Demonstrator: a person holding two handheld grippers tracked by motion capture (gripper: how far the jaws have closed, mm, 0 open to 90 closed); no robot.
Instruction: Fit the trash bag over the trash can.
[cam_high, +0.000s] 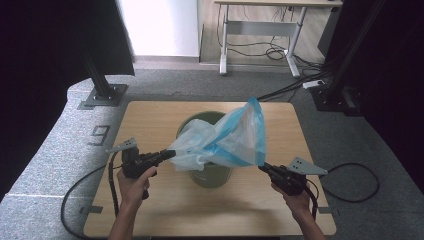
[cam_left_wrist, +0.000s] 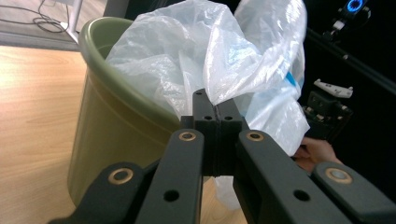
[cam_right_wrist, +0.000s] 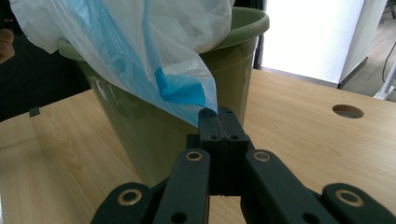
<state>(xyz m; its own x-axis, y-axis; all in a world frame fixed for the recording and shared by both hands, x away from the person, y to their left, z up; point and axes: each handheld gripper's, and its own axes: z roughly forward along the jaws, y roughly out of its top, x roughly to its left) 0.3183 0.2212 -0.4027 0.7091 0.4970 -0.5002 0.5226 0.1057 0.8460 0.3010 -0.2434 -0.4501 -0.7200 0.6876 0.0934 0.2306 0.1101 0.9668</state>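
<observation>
The left gripper (cam_high: 169, 154) is being kept pinched tight on one edge of the thin plastic bag (cam_high: 225, 140), which is being stretched right over the green bin (cam_high: 212, 175) mid-table, partly drooping inside. Its opposite corner is being clamped by the right gripper (cam_high: 262, 168).

A lab or test room set up for recording — a small wooden table (cam_high: 150, 120) on grey carpet (cam_high: 60, 145) marked with a taped number, black curtains and metal frame posts (cam_high: 102, 82) at the sides, loose cables (cam_high: 280, 50) under a height-adjustable desk (cam_high: 260, 25) behind
</observation>
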